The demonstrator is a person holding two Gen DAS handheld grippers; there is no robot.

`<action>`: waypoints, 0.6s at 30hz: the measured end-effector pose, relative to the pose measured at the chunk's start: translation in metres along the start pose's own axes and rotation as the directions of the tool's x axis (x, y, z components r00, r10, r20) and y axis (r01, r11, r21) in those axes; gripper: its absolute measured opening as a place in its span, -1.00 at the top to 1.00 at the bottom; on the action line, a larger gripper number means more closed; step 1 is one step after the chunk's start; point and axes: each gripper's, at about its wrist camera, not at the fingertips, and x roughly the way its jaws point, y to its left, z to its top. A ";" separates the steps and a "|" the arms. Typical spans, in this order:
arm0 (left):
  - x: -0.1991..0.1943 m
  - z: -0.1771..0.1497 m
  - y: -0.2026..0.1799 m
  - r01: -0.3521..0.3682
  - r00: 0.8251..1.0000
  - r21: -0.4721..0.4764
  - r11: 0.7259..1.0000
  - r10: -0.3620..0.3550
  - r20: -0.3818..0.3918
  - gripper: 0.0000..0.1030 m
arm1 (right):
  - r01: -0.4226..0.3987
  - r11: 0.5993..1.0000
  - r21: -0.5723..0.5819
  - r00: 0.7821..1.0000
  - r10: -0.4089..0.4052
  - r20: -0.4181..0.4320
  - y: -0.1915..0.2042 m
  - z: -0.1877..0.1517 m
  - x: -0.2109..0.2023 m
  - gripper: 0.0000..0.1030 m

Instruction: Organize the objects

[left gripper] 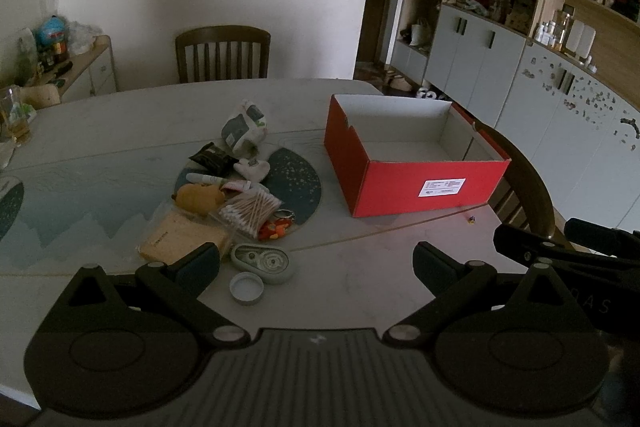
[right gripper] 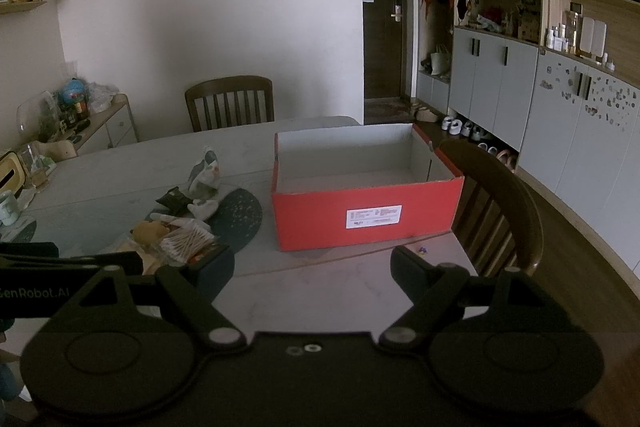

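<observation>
Dim light blurs the pile of small items [left gripper: 236, 195] ahead-left of the wide-open, empty left gripper [left gripper: 316, 267]; the open red cardboard box [right gripper: 366, 215] sits lengthwise-away, ahead of the equally wide right gripper [right gripper: 312, 273].

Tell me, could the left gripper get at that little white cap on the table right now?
Probably yes. The left gripper is open and empty, and the white cap lies just ahead between its fingers, with only the tape dispenser close beside it.

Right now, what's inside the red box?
The red box looks empty: its white back and side walls and most of the floor show bare. The floor strip right behind the near red wall is hidden in both views.
</observation>
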 end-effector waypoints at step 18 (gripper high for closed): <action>-0.008 -0.005 0.004 -0.012 1.000 -0.027 1.000 0.013 0.022 -1.00 | -0.021 0.999 -0.042 0.999 0.022 0.023 0.005 0.001 0.001 -0.65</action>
